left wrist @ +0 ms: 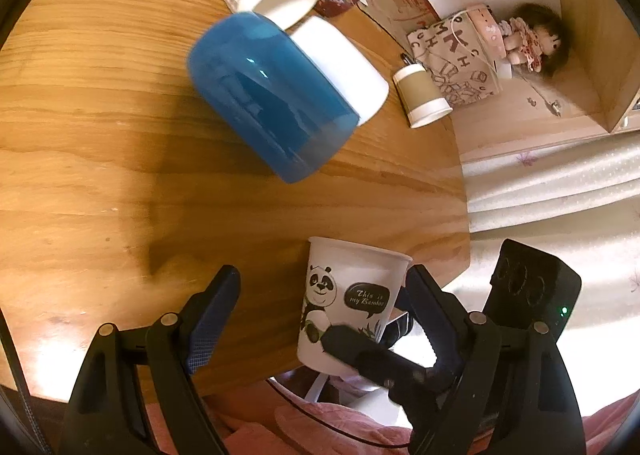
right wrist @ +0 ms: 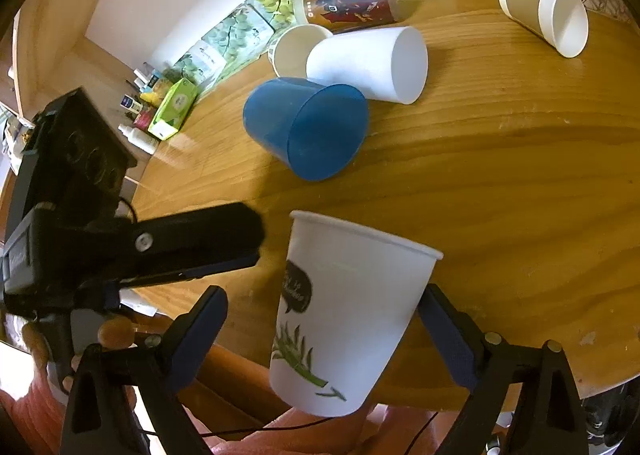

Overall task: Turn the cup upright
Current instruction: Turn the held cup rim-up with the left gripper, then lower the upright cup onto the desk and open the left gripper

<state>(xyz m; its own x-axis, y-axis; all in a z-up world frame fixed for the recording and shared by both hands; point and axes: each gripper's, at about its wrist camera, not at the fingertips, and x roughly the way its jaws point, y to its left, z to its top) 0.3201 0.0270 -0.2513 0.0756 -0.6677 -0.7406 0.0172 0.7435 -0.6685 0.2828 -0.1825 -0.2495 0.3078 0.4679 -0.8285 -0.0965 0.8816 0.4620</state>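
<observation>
Panda cup (right wrist: 352, 311): we see it mouth up, slightly tilted, at the near edge of the table (right wrist: 500, 175), its base seems to overhang.
Right gripper (right wrist: 324, 327): we see its fingers wide apart on both sides of the cup; one may touch the wall, so it is released.
Left gripper (left wrist: 320, 315): spread open, holds nothing.
Risk: we judge the light cup can tip off the edge if a finger brushes it.
Other cups: the blue cup (right wrist: 308, 131) lies on its side.

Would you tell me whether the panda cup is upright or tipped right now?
Roughly upright, slightly tilted: the panda cup has its rim up and narrow base down.
</observation>
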